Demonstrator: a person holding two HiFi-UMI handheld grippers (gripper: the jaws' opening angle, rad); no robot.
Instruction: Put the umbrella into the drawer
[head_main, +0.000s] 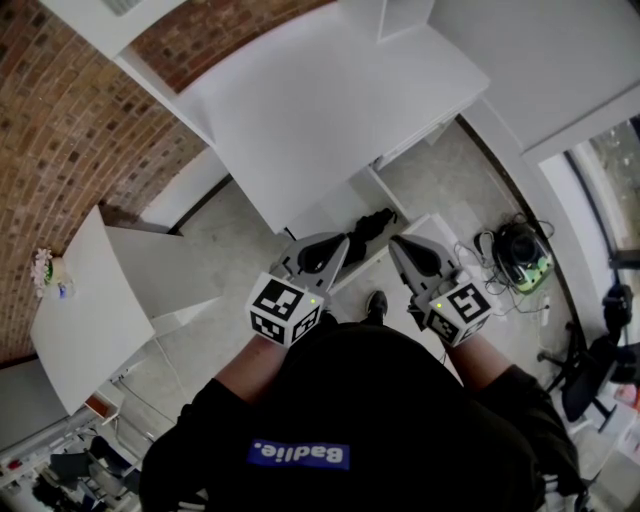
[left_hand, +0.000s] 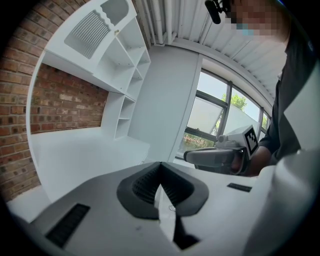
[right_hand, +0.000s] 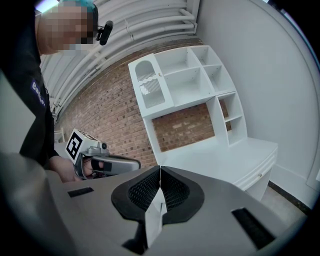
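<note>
Left gripper (head_main: 343, 246) with jaws pressed together, empty. Just ahead, between both tools, dark folded shape, probably the umbrella (head_main: 370, 226), low on a white ledge (head_main: 325, 218) below the white desk (head_main: 330, 110). Right gripper (head_main: 396, 246) likewise closed on nothing. Drawer not clearly made out. Risks shoving the umbrella off the ledge if reached with jaws unopened, or catching only loose fabric and dropping it

Daylight from the window (left_hand: 220, 117) evenly fills the room; the white bench (head_main: 330, 110) shines almost featureless. Fisheye lenses bend straight lines and blacken the corners, and nearest surfaces look soft.
</note>
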